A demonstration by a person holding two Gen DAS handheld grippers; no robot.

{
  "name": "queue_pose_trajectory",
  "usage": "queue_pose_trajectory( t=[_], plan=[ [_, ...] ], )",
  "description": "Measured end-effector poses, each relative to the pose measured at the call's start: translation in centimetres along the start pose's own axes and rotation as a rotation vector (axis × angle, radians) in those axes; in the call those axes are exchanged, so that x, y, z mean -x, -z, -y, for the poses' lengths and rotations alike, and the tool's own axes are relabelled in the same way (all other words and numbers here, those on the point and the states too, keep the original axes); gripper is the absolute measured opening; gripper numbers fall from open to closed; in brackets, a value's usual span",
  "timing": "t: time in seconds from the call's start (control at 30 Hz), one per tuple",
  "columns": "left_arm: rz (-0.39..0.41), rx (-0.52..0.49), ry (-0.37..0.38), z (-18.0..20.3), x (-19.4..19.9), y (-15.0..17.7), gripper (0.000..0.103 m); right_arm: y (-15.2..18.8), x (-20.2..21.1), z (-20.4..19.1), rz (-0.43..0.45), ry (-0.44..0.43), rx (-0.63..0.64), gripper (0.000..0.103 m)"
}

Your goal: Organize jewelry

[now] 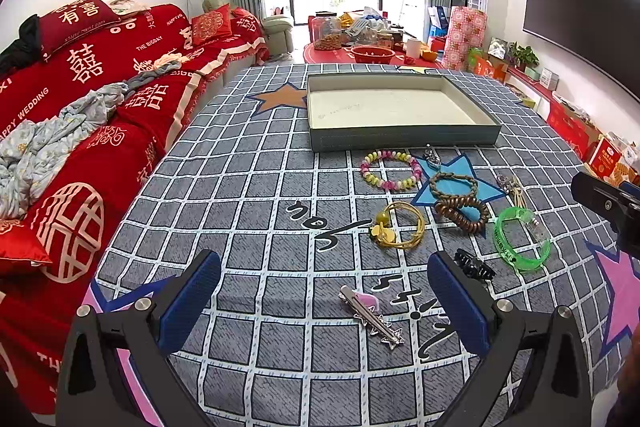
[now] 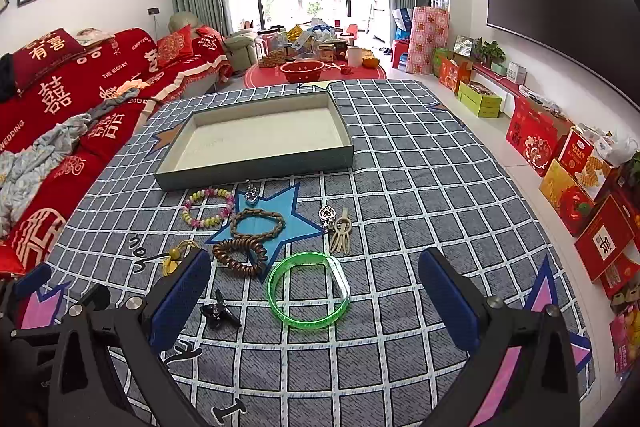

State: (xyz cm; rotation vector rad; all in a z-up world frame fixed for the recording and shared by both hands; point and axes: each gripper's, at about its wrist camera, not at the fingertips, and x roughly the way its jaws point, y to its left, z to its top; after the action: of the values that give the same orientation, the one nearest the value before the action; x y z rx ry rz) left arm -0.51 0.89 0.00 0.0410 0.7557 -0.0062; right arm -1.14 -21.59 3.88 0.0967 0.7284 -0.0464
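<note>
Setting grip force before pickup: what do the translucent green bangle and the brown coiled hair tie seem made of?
Translucent green bangle: looks like rigid glossy plastic, since light passes through its smooth band. Brown coiled hair tie: probably springy plastic spiral cord, judging by its shiny telephone-cord loops.

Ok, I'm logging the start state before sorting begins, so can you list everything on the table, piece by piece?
Box: 1, grey-green, pale inside, nothing in it, far middle of the cloth.
Beaded bracelet: 1, pink, yellow and white, just in front of the box.
Braided bracelet: 1, brown, on the blue star.
Coil hair tie: 1, brown, touching the braided bracelet's near side.
Cord bracelet: 1, yellow, with beads, left of the coil.
Bangle: 1, clear green, right side.
Claw clip: 1, black, near the bangle.
Hair clip: 1, silver with pink, nearest.
Silver charms: 2, small; second one.
Beige clip: 1, beside the second charm.
Tablecloth: 1, grey checked, with stars.
Left gripper: open, holding nothing.
Right gripper: open, holding nothing.
</note>
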Motion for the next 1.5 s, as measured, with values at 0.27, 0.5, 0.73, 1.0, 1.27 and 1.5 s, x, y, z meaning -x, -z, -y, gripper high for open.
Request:
queue_pose_trajectory(
  t=[0.27, 0.5, 0.73, 1.0, 1.27, 1.5],
  plan=[
    [-0.003, 0.001, -0.002, -0.03, -0.06, 0.11, 0.103, -0.02, -0.27, 0.27, 0.006, 0.0, 0.0, 0.103],
    [-0.002, 0.001, -0.001, -0.08, -0.04, 0.11, 0.103, -0.04, -0.26, 0.09, 0.005, -0.005, 0.001, 0.103],
    [-0.002, 0.001, -0.001, -0.13, -0.06, 0.12, 0.103, -0.1, -0.21, 0.26, 0.004, -0.002, 0.002, 0.103],
    [-0.001, 0.001, -0.002, -0.06, -0.05, 0.17, 0.103, 0.0, -0.29, 0.29, 0.006, 0.0, 0.001, 0.103],
    [-0.002, 0.001, -0.002, -0.07, -0.02, 0.22, 0.103, 0.01, -0.31, 0.31, 0.006, -0.002, 0.0, 0.103],
    [-0.002, 0.0, -0.002, -0.07, -0.02, 0.23, 0.103, 0.03, -0.28, 0.31, 0.006, -0.002, -0.001, 0.103]
  ],
)
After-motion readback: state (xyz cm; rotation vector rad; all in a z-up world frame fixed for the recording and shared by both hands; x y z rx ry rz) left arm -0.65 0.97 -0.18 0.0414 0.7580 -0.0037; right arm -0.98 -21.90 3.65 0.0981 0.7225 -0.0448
